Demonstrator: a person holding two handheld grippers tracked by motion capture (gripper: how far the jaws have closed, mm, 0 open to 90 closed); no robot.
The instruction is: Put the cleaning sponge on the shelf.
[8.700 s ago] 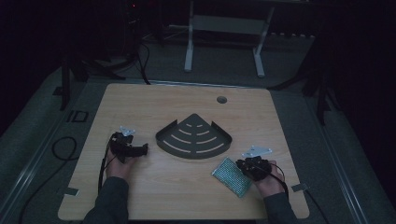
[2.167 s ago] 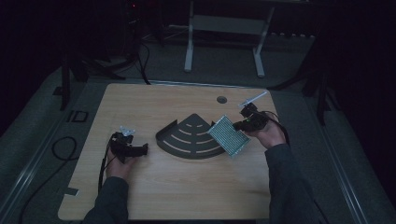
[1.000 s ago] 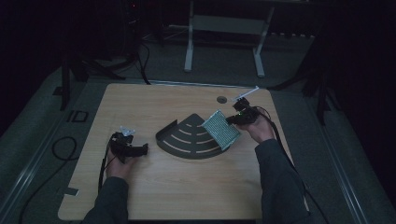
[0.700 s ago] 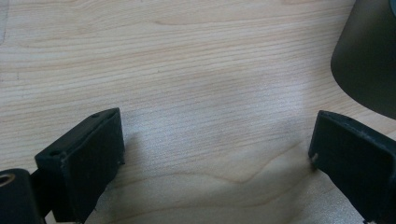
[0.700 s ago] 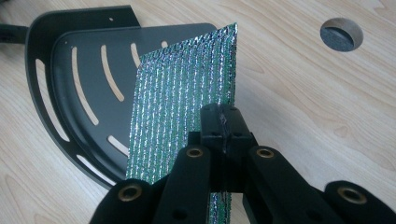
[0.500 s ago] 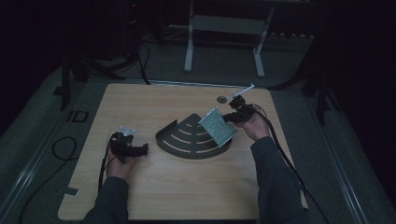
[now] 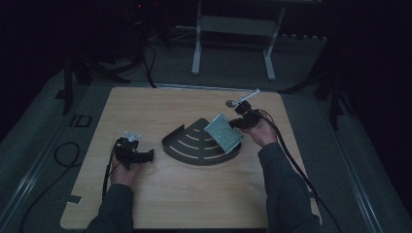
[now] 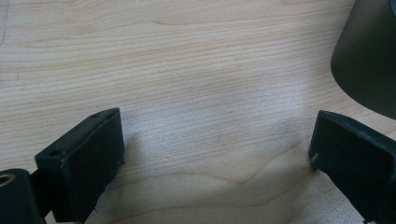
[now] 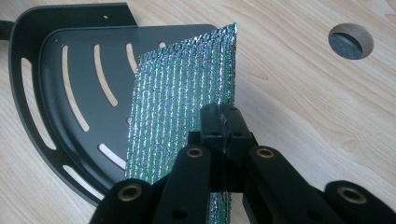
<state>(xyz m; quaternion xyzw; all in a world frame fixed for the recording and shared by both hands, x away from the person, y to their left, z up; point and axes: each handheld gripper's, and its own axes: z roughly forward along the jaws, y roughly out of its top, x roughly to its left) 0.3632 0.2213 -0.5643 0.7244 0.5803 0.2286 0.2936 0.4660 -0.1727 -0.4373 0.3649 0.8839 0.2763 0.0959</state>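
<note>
A: Where does the silvery pouch (image 9: 182,98) sit against the black slotted tray (image 7: 194,143)?

B: Over the tray's right part, tilted and held off it. The right gripper (image 9: 223,122) has its jaws pressed together on the pouch's edge.

A: And the left gripper (image 7: 138,154)?

B: It rests on the wooden table (image 7: 194,194) to the tray's left, jaws spread wide with bare wood between them.

A: Anything else near the tray?

B: A round hole (image 9: 351,41) in the table, beyond its right side.
</note>
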